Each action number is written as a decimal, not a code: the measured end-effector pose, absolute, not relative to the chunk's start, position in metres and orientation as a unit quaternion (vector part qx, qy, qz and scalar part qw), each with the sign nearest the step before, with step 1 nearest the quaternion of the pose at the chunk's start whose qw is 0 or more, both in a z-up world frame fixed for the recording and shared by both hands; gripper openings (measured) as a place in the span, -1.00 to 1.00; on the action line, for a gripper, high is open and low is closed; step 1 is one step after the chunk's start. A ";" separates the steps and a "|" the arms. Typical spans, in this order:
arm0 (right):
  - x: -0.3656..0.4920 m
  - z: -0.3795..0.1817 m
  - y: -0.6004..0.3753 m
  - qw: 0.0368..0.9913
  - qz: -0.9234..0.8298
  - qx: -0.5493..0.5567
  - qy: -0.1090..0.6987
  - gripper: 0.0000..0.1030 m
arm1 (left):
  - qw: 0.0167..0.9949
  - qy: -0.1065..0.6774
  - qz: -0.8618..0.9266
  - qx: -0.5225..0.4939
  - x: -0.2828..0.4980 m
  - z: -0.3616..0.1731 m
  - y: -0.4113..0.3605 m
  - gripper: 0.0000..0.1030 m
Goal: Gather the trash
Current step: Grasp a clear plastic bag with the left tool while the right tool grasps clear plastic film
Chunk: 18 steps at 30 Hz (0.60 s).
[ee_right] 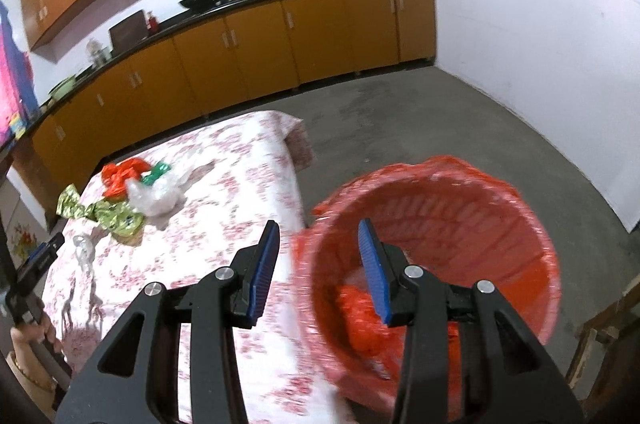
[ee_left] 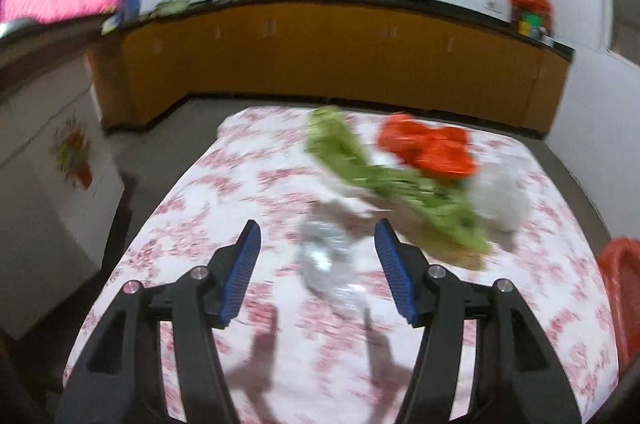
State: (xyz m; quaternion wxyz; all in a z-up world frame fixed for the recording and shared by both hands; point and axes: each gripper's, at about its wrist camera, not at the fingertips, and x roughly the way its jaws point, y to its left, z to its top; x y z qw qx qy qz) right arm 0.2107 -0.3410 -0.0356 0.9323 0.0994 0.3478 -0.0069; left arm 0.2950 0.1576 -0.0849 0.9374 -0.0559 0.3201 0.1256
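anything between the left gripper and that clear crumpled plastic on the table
Nothing visible. The left gripper is open with the clear crumpled plastic straight ahead on the bare tablecloth; the green wrapper lies beyond it.

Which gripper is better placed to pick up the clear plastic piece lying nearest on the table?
The left gripper. Its open fingers frame the clear plastic piece on the table. The right gripper hangs empty over the red bin, beside the table, away from that piece.
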 end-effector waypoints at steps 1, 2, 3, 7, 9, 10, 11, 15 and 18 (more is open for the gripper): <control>0.213 -0.037 -0.334 0.932 -0.003 0.097 0.349 -0.17 | 0.935 0.327 0.125 -0.064 0.299 -0.088 0.165 0.14; 0.216 -0.038 -0.327 0.932 0.003 0.093 0.351 -0.17 | 0.932 0.333 0.122 -0.069 0.304 -0.091 0.170 0.13; 0.219 -0.039 -0.320 0.931 0.008 0.090 0.353 -0.17 | 0.931 0.337 0.120 -0.072 0.307 -0.093 0.172 0.13; 0.229 -0.042 -0.299 0.931 0.024 0.073 0.357 -0.17 | 0.927 0.354 0.109 -0.061 0.323 -0.104 0.169 0.08; 0.234 -0.044 -0.290 0.930 0.030 0.066 0.361 -0.17 | 0.923 0.365 0.105 -0.054 0.330 -0.112 0.168 0.07; 0.237 -0.045 -0.285 0.929 0.034 0.064 0.363 -0.17 | 0.920 0.375 0.102 -0.055 0.335 -0.115 0.169 0.03; 0.239 -0.046 -0.281 0.928 0.037 0.061 0.364 -0.17 | 0.916 0.384 0.098 -0.061 0.339 -0.117 0.171 0.01; 0.247 -0.050 -0.268 0.926 0.049 0.055 0.369 -0.17 | 0.911 0.395 0.097 -0.067 0.347 -0.121 0.174 -0.06; 0.253 -0.053 -0.258 0.925 0.057 0.049 0.372 -0.17 | 0.904 0.412 0.087 -0.071 0.352 -0.127 0.176 -0.32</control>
